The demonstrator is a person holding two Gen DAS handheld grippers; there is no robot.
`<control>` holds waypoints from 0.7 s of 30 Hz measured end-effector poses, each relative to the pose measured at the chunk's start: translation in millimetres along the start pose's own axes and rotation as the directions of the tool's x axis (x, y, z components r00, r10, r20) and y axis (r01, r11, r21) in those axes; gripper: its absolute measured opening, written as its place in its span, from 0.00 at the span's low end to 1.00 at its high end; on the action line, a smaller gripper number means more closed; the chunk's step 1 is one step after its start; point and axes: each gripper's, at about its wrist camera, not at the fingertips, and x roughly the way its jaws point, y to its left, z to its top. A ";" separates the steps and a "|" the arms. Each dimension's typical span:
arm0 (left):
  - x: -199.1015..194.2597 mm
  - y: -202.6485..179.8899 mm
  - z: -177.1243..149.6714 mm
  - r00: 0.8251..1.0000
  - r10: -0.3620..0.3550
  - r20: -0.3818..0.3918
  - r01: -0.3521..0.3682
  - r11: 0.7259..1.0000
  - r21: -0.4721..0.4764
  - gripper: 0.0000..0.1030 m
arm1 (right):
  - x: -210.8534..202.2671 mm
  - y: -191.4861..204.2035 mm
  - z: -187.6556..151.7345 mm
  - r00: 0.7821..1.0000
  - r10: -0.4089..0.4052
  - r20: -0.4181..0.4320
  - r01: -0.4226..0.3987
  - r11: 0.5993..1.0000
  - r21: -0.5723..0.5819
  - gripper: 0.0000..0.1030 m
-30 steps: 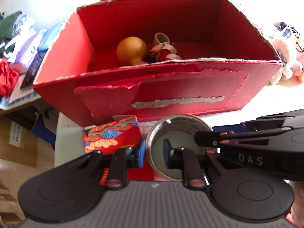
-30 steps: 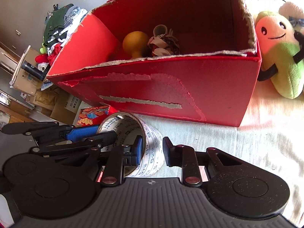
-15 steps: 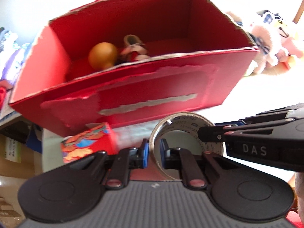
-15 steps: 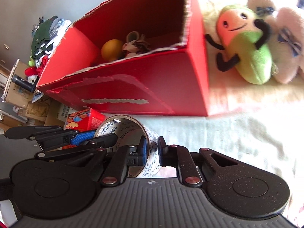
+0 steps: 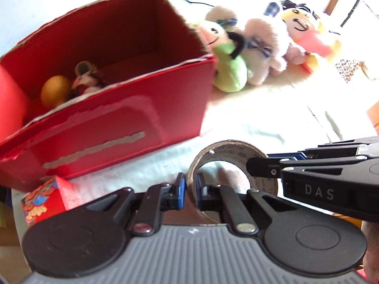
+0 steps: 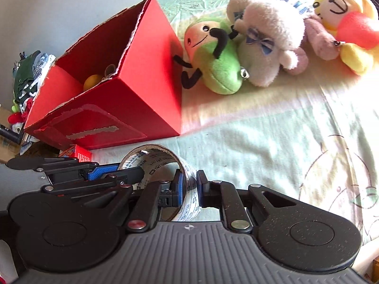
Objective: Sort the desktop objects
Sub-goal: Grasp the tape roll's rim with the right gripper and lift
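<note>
A roll of printed tape hangs in front of the red cardboard box, held by both grippers. My left gripper is shut on the roll's left wall, one pad inside the ring and one outside. My right gripper is shut on the opposite wall the same way, and it reaches in from the right in the left wrist view. Inside the box lie an orange gourd and a small rope toy.
Three plush toys lie right of the box: a green one, a white sheep and a yellow one. A small patterned red box sits at the box's left front corner. Pale green cloth covers the table.
Both grippers have closed onto the tape roll and carried it to the right along the box front. The plush toys have come into fuller view and the box has slid left in both views.
</note>
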 end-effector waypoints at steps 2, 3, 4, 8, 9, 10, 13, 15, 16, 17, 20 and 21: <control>0.3 -8.7 4.0 1.000 -0.010 0.003 0.010 1.000 0.020 0.04 | -5.0 -3.6 -0.1 1.000 -0.012 0.014 0.012 1.000 0.012 0.12; -0.1 -13.8 5.3 1.000 -0.015 0.005 0.015 0.999 0.029 0.04 | -8.2 -5.4 -0.3 1.000 -0.017 0.021 0.016 1.000 0.018 0.12; -1.2 -17.5 6.6 1.000 -0.019 0.009 0.019 0.999 0.037 0.04 | -10.5 -6.5 1.4 0.999 -0.020 0.029 0.019 1.000 0.024 0.12; -7.8 -31.4 15.7 0.999 -0.036 0.028 0.035 0.998 0.060 0.04 | -25.7 -17.5 3.9 0.997 -0.035 0.067 0.032 0.999 0.040 0.12; -9.7 -35.1 19.0 0.999 -0.039 0.034 0.037 0.997 0.065 0.04 | -29.3 -18.9 5.7 0.996 -0.039 0.077 0.036 0.998 0.041 0.12; -12.4 -38.6 21.6 0.998 -0.040 0.041 0.037 0.997 0.071 0.04 | -33.1 -20.1 7.3 0.995 -0.042 0.087 0.039 0.998 0.042 0.13; -21.6 -46.1 30.5 0.997 -0.042 0.068 0.035 0.995 0.095 0.04 | -41.3 -16.5 16.1 0.991 -0.052 0.126 0.047 0.998 0.041 0.13; -27.4 -49.7 36.9 0.995 -0.043 0.087 0.033 0.994 0.107 0.04 | -48.4 -17.0 20.1 0.987 -0.053 0.151 0.047 0.998 0.041 0.13; -30.3 -51.0 39.3 0.994 -0.043 0.096 0.032 0.993 0.111 0.04 | -51.6 -17.0 22.1 0.985 -0.053 0.164 0.046 0.998 0.042 0.13; -32.4 -53.0 43.1 0.994 -0.042 0.105 0.030 0.993 0.115 0.04 | -54.0 -16.9 23.7 0.983 -0.053 0.176 0.046 0.998 0.044 0.13; -38.8 -56.4 51.0 0.991 -0.035 0.131 0.018 0.992 0.127 0.04 | -59.6 -15.7 28.2 0.978 -0.047 0.204 0.040 0.998 0.042 0.13; -40.8 -56.8 53.4 0.990 -0.033 0.138 0.014 0.991 0.130 0.04 | -61.3 -14.8 29.8 0.977 -0.045 0.210 0.038 0.999 0.039 0.13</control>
